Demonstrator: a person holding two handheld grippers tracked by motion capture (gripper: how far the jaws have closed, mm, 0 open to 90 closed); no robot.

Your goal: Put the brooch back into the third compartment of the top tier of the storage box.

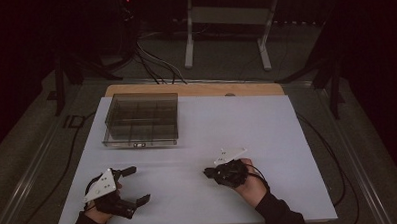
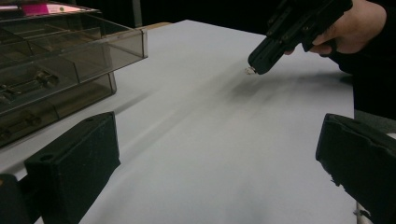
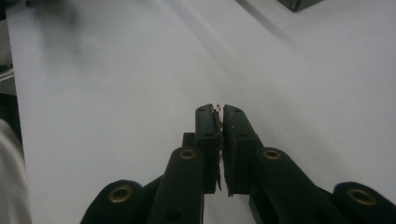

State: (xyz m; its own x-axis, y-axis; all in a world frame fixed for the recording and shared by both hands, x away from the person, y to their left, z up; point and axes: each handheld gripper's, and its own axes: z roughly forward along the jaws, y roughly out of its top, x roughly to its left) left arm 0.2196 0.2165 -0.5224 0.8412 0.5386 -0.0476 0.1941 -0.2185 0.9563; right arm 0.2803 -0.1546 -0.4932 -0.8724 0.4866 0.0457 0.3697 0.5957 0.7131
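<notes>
A: What is seen in the box (image 1: 142,120)?

B: A clear lidded box, divided into compartments, is set on the white sheet (image 1: 247,125) toward its far left. In the left gripper view small metal parts (image 2: 35,80) can be made out in one compartment; what they are cannot be told. The other compartments are too dim to be judged.

A: And the small item?

B: A tiny shiny piece (image 3: 217,109) is pinched at the very tips of the right gripper (image 3: 218,111), whose jaws are clenched on it. It is held just above the sheet, well apart from the box, to the box's near right.

A: The left gripper (image 1: 137,184)?

B: Its jaws are spread wide with nothing between them, nearer than the box.
</notes>
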